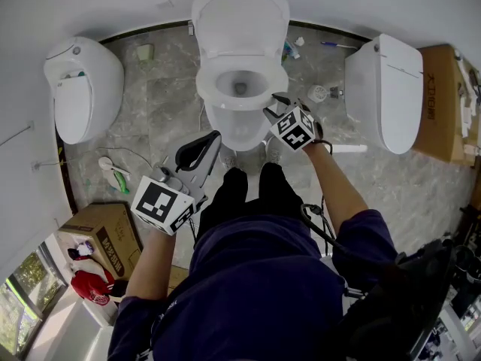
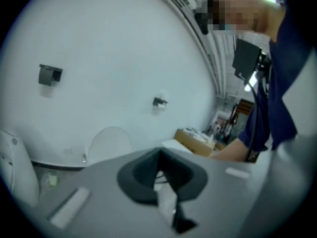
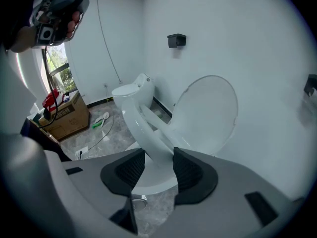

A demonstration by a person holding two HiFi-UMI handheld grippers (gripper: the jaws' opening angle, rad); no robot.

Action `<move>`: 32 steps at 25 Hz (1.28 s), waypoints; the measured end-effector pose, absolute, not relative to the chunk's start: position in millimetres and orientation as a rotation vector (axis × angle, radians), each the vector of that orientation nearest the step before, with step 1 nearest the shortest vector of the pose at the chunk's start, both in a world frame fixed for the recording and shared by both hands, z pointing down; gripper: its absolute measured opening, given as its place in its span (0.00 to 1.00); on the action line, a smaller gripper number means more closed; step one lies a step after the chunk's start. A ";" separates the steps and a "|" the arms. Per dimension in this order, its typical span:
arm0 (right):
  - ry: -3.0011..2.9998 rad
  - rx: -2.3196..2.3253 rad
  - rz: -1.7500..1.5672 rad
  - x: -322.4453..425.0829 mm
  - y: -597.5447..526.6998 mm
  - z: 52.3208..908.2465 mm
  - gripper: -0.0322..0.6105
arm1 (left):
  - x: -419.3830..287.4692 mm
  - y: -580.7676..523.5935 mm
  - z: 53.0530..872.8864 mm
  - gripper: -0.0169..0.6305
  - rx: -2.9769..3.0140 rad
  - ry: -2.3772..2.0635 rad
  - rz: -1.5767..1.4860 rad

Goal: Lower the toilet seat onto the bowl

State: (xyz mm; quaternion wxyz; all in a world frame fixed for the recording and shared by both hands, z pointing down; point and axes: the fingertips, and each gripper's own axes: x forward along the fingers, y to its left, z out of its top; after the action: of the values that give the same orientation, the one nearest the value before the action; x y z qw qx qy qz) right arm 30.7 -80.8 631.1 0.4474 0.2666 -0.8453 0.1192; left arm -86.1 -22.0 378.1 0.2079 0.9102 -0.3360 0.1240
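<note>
Three toilets line the wall: left toilet (image 1: 83,89), middle toilet (image 1: 240,130), right toilet (image 1: 387,89). The one toilet seat (image 1: 210,89) lies on the middle bowl, with its lid (image 1: 240,17) upright. Of the two tools, the right hand-held gripper (image 3: 158,168) straddles the seat's front rim with its jaws spread. The left hand-held gripper (image 2: 159,157) is pressed together, empty, and well apart from the seat.

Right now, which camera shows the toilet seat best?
Head view: the toilet seat shows as a near-complete ring from above. Right gripper view catches only a stretch between the right gripper's open jaws; left gripper view shows none clearly.
</note>
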 end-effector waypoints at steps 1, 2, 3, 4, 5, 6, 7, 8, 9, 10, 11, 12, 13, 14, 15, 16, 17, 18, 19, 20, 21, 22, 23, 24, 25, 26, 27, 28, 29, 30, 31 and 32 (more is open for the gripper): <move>-2.091 0.657 0.293 30.8 -78.8 632.2 0.31 | -85.1 -22.9 377.9 0.03 2.535 -0.932 0.345; -2.091 0.653 0.290 30.6 -77.0 633.1 0.31 | -84.4 -23.7 378.0 0.03 2.535 -0.929 0.345; -2.091 0.649 0.286 30.2 -75.3 633.9 0.32 | -83.9 -24.3 378.3 0.03 2.535 -0.927 0.345; -2.089 0.644 0.280 29.7 -73.4 634.8 0.32 | -83.3 -24.5 378.9 0.03 2.534 -0.924 0.347; -2.087 0.639 0.274 29.3 -71.2 636.0 0.32 | -82.5 -24.4 379.6 0.03 2.533 -0.920 0.349; -2.083 0.635 0.268 29.2 -68.9 637.5 0.32 | -81.2 -24.2 380.5 0.03 2.533 -0.915 0.351; -2.079 0.632 0.264 29.2 -66.5 639.2 0.32 | -79.7 -24.0 381.6 0.03 2.532 -0.910 0.353; -2.075 0.629 0.262 29.3 -64.2 641.1 0.32 | -78.1 -23.8 382.6 0.03 2.531 -0.906 0.355; -2.072 0.626 0.261 29.4 -61.8 643.0 0.32 | -76.6 -23.9 383.6 0.03 2.530 -0.902 0.357; -2.068 0.622 0.259 29.4 -59.5 645.0 0.32 | -75.4 -24.2 384.5 0.03 2.529 -0.899 0.358; -2.065 0.617 0.258 29.3 -57.2 647.0 0.32 | -74.5 -24.7 385.2 0.03 2.528 -0.897 0.358; -2.062 0.611 0.256 29.1 -54.8 648.9 0.32 | -73.7 -25.1 385.6 0.03 2.527 -0.897 0.357; -2.059 0.604 0.256 28.9 -52.2 650.7 0.32 | -73.2 -25.4 385.9 0.03 2.527 -0.897 0.356; -2.057 0.595 0.259 28.5 -49.2 652.3 0.32 | -72.6 -25.5 386.0 0.03 2.526 -0.896 0.356; -2.054 0.586 0.263 28.1 -45.9 653.9 0.32 | -71.9 -25.4 386.1 0.03 2.526 -0.895 0.357; -2.052 0.577 0.269 27.8 -42.7 655.5 0.33 | -71.2 -25.2 386.1 0.03 2.525 -0.894 0.357; -2.050 0.568 0.273 27.4 -39.8 656.9 0.33 | -70.5 -25.3 386.1 0.03 2.525 -0.892 0.358; -2.049 0.561 0.277 27.1 -37.3 658.4 0.33 | -69.9 -25.5 386.2 0.03 2.525 -0.890 0.358; -2.048 0.556 0.279 27.0 -35.3 660.0 0.33 | -69.3 -25.8 386.6 0.03 2.525 -0.888 0.360; -2.048 0.552 0.281 27.1 -33.6 661.4 0.33 | -68.7 -25.9 387.3 0.03 2.523 -0.887 0.361; -2.049 0.548 0.282 27.2 -32.1 662.7 0.33 | -68.2 -25.8 388.2 0.03 2.521 -0.886 0.364; -2.050 0.544 0.281 27.2 -30.6 663.9 0.33 | -67.9 -25.4 389.4 0.03 2.518 -0.884 0.368; -2.051 0.540 0.280 27.1 -29.3 665.1 0.33 | -67.8 -24.8 391.0 0.03 2.514 -0.883 0.373; -2.051 0.536 0.279 27.1 -28.0 666.6 0.33 | -67.9 -24.3 393.0 0.03 2.511 -0.880 0.380; -2.050 0.532 0.279 27.1 -26.6 668.2 0.34 | -67.7 -24.1 394.6 0.03 2.509 -0.878 0.385; -2.049 0.527 0.279 27.1 -25.2 669.8 0.34 | -67.3 -24.2 395.8 0.03 2.508 -0.877 0.388; -2.047 0.523 0.281 27.0 -23.7 671.2 0.34 | -66.6 -24.4 396.5 0.03 2.507 -0.875 0.388; -2.044 0.519 0.283 27.0 -22.1 672.5 0.34 | -65.9 -24.6 396.9 0.03 2.506 -0.873 0.388; -2.042 0.515 0.286 26.8 -20.6 673.5 0.34 | -65.2 -24.8 397.1 0.03 2.506 -0.871 0.388; -2.041 0.511 0.290 26.5 -19.2 674.3 0.34 | -64.7 -25.1 397.1 0.03 2.507 -0.869 0.387; -2.040 0.506 0.295 26.1 -17.8 675.0 0.34 | -64.3 -25.3 397.2 0.03 2.507 -0.867 0.387; -2.040 0.500 0.301 25.7 -16.4 675.7 0.34 | -64.0 -25.3 397.6 0.03 2.506 -0.865 0.389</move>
State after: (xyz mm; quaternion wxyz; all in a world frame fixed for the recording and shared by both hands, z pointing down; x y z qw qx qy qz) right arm 25.7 -16.4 675.7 0.4881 0.2057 -0.8391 0.1238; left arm -64.0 -25.3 397.6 0.2291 0.9104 -0.3142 0.1415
